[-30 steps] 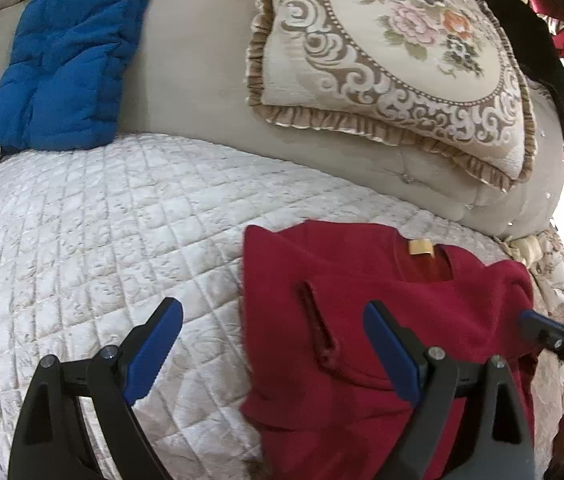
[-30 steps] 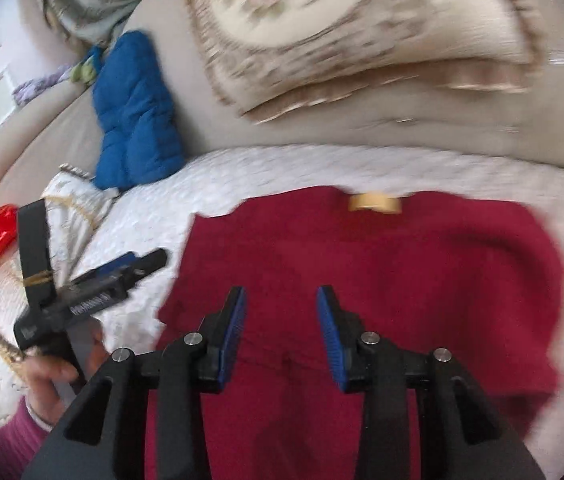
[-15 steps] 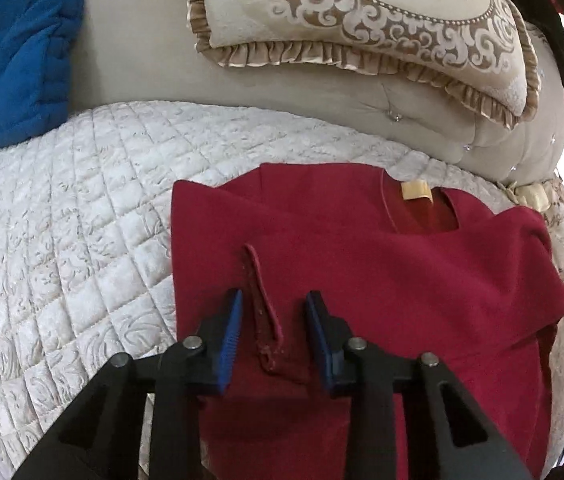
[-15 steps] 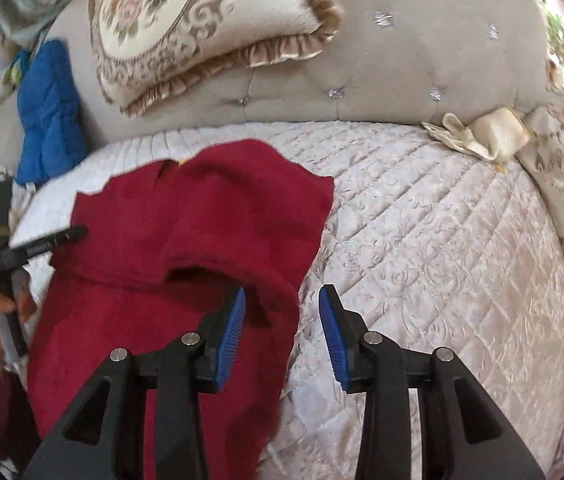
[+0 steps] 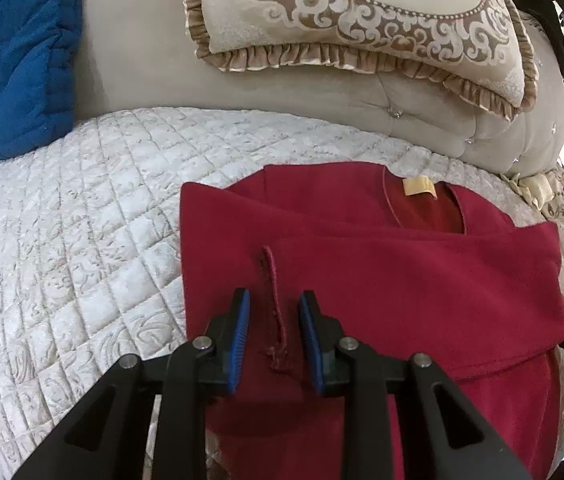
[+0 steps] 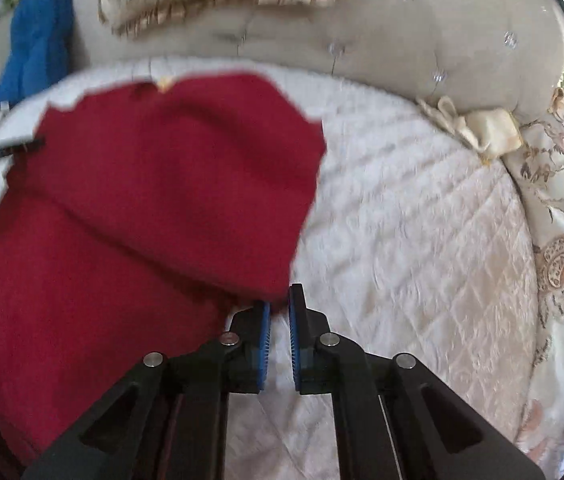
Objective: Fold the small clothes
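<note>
Red sweater (image 5: pixel 422 280) half folded on the quilted sofa cover (image 5: pixel 82 240)
Right tool (image 6: pixel 278 312) pinches its right edge; left tool (image 5: pixel 274 320), jaws apart, straddles the folded sleeve cuff (image 5: pixel 276 304).

The left gripper (image 5: pixel 274 322), wide open beside the red shirt (image 5: pixel 402 280) a second ago, now sits narrowed over the sleeve cuff (image 5: pixel 276 320); the right gripper (image 6: pixel 278 320) narrows too, at the folded sleeve's edge
</note>
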`<move>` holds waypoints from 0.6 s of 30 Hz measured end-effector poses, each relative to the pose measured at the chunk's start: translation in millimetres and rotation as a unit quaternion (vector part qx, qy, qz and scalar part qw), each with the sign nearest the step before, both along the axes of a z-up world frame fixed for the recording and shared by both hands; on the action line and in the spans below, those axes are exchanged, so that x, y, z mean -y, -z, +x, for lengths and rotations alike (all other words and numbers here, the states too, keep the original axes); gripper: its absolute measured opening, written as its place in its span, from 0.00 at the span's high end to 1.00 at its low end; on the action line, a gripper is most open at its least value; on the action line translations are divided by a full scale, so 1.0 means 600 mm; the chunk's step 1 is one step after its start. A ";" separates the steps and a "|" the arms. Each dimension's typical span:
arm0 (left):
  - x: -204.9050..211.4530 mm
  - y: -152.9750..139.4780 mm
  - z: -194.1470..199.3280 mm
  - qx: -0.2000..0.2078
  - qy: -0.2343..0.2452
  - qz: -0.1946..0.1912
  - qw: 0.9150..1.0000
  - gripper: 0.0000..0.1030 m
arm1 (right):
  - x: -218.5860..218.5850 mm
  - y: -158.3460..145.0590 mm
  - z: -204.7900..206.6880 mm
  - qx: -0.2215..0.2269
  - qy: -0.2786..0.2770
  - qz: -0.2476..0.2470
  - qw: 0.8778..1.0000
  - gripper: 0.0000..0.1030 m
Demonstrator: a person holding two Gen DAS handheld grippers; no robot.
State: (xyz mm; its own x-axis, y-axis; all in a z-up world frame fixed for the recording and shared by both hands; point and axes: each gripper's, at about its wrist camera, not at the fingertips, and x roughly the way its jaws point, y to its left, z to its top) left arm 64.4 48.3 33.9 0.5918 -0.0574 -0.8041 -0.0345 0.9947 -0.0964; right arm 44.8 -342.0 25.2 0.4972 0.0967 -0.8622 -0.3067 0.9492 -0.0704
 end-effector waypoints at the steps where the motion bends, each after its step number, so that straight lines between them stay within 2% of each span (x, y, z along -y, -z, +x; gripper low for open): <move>1: -0.001 -0.002 -0.003 0.002 0.001 0.002 1.000 0.74 | 0.012 -0.005 -0.003 -0.005 0.004 0.017 1.000 1.00; 3: -0.002 -0.003 -0.005 0.003 0.003 0.003 1.000 0.74 | 0.049 -0.033 -0.008 -0.003 0.023 0.087 0.996 0.99; 6: 0.000 0.000 -0.003 0.000 0.002 0.007 1.000 0.74 | 0.090 -0.078 0.003 0.034 0.056 0.179 0.982 0.83; 9: 0.003 0.003 -0.003 -0.001 0.002 0.015 1.000 0.74 | 0.081 -0.079 0.053 0.043 0.078 0.199 0.976 0.80; 12: 0.005 0.005 -0.003 0.001 0.004 0.019 1.000 0.73 | 0.050 -0.036 0.122 -0.005 0.091 0.216 0.972 0.79; 14: 0.005 0.006 -0.002 0.001 0.005 0.022 1.000 0.73 | 0.032 -0.002 0.161 -0.036 0.103 0.228 0.967 0.79; 15: 0.005 0.007 -0.002 0.001 0.006 0.023 1.000 0.73 | 0.029 0.003 0.168 -0.035 0.106 0.228 0.967 0.87; 16: 0.004 0.008 -0.002 0.001 0.007 0.023 1.000 0.72 | 0.031 0.003 0.171 -0.021 0.110 0.230 0.967 0.95; 17: 0.004 0.008 -0.002 0.001 0.008 0.022 1.000 0.70 | 0.039 0.000 0.171 -0.002 0.122 0.226 0.966 1.00; 18: 0.003 0.009 -0.002 0.001 0.008 0.021 1.000 0.68 | 0.047 0.002 0.172 0.005 0.135 0.217 0.967 1.00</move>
